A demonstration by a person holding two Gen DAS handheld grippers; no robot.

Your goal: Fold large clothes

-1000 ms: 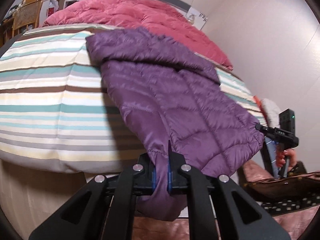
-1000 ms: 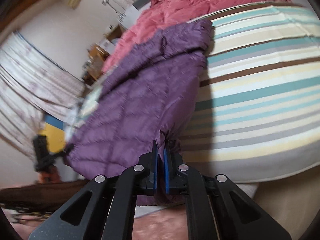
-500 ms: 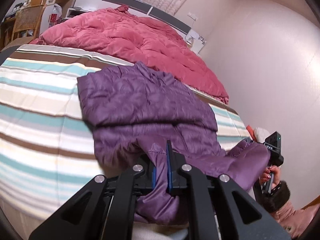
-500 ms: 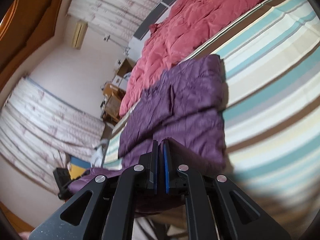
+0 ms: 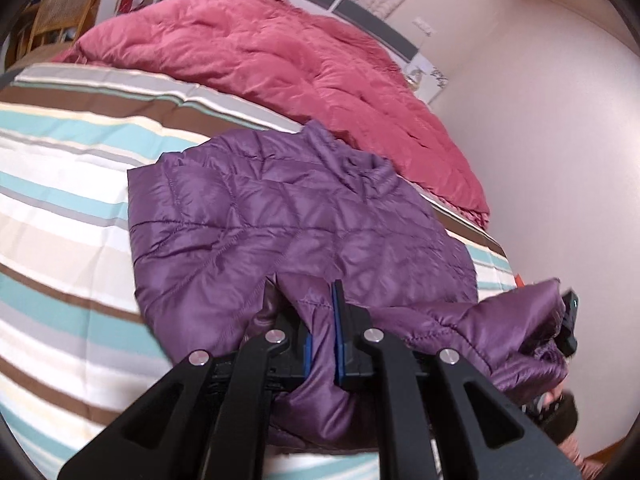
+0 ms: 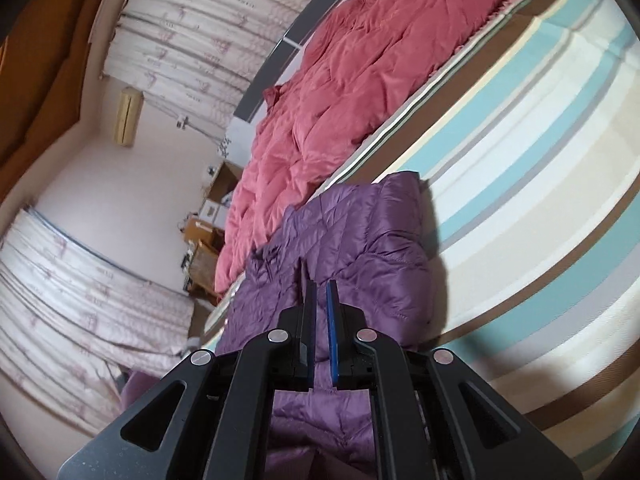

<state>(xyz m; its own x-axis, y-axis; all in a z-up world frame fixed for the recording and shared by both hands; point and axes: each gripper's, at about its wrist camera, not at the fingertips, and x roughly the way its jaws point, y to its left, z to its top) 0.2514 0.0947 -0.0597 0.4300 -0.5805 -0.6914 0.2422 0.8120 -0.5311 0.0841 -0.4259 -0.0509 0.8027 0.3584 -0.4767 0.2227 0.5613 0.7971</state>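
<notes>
Both the left gripper (image 5: 322, 334) and right gripper (image 6: 318, 330) are clamped on the purple quilted down jacket's (image 5: 296, 216) hem. The slick fabric may slip free, spoiling the fold across the striped bedsheet (image 5: 60, 200).

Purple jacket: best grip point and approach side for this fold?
Grip the purple jacket at the two corners of its loose stitched hem, coming from the near bed edge. The left gripper and right gripper already pinch it there.
</notes>
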